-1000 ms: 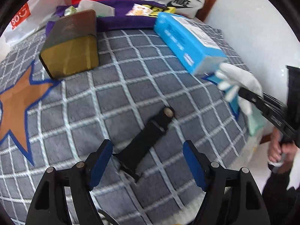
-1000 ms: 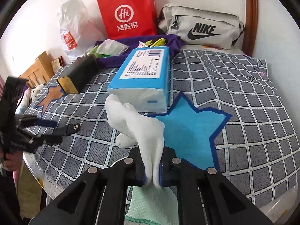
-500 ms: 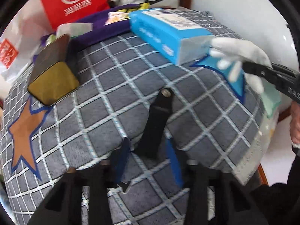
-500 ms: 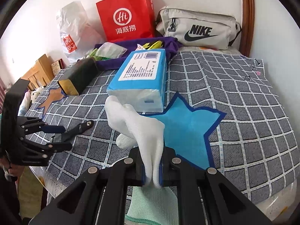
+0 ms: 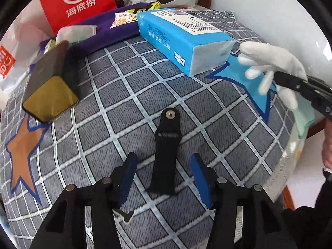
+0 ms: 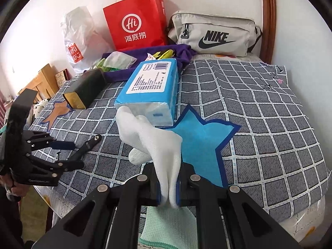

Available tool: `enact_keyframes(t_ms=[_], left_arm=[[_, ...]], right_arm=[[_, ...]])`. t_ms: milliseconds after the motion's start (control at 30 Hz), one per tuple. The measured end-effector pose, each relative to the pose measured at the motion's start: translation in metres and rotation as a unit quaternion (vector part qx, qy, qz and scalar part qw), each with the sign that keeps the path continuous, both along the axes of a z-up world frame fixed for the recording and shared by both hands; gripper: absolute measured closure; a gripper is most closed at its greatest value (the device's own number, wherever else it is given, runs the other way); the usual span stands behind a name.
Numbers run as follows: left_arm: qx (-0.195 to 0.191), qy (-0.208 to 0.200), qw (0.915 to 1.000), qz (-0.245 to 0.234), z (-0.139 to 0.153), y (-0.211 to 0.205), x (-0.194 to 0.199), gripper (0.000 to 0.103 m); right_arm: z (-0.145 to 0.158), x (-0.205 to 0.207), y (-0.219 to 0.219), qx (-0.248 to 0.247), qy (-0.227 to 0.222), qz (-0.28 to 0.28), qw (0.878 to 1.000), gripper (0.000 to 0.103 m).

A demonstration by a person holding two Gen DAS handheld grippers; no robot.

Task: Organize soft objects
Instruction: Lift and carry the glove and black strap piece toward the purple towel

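Observation:
A black strap (image 5: 167, 151) with a metal stud lies on the grey checked cloth (image 5: 116, 108). My left gripper (image 5: 164, 176) is open, its blue-padded fingers on either side of the strap's near end. My right gripper (image 6: 168, 188) is shut on a white glove (image 6: 157, 143) with a mint-green cuff (image 6: 170, 226), held above the cloth's near edge over the blue star patch (image 6: 203, 143). The glove (image 5: 269, 66) and right gripper also show at the right of the left wrist view. The strap (image 6: 87, 147) and left gripper show at the left of the right wrist view.
A blue tissue pack (image 6: 151, 87) lies mid-cloth beside a black and gold box (image 6: 85, 89). Behind are a purple cloth (image 6: 145, 62) with small packets, a red paper bag (image 6: 137, 20), a grey Nike bag (image 6: 213, 33) and a white plastic bag (image 6: 78, 39). The wall is at the right.
My left gripper moved in over the strap, turned to line up with it, and its fingers narrowed around the near end. My right gripper stayed nearly still with the glove.

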State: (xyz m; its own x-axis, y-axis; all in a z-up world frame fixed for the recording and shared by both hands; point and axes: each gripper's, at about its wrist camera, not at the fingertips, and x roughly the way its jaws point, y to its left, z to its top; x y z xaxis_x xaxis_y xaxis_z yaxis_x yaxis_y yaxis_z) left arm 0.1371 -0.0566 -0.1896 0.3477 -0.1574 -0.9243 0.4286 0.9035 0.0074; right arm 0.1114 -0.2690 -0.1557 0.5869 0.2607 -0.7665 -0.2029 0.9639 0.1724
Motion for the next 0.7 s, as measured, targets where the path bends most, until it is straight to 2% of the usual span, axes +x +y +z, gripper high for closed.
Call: enact_keyframes(t_ms=[33, 100, 233, 333, 700], left_arm=[[-0.001, 0.003, 1.0, 0.001, 0.0, -0.001, 0.001, 0.057], [-0.006, 0.007, 1.0, 0.001, 0.002, -0.003, 0.001, 0.083], [0.001, 0.0, 1.0, 0.002, 0.003, -0.007, -0.003, 0.083], [-0.013, 0.008, 0.9997, 0.019, 0.008, -0.004, -0.002, 0.083], [-0.041, -0.041, 0.9959, 0.069, 0.06, 0.022, -0.003, 0.083]], right_arm=[[0.0, 0.0, 0.0, 0.001, 0.0, 0.0, 1.0, 0.093], [0.001, -0.001, -0.001, 0.001, -0.002, -0.001, 1.0, 0.093], [0.011, -0.002, -0.001, -0.003, -0.016, 0.001, 1.0, 0.093], [0.021, -0.002, -0.001, -0.001, -0.026, 0.006, 1.0, 0.093], [0.055, 0.004, 0.015, 0.003, -0.056, 0.036, 0.998, 0.093]])
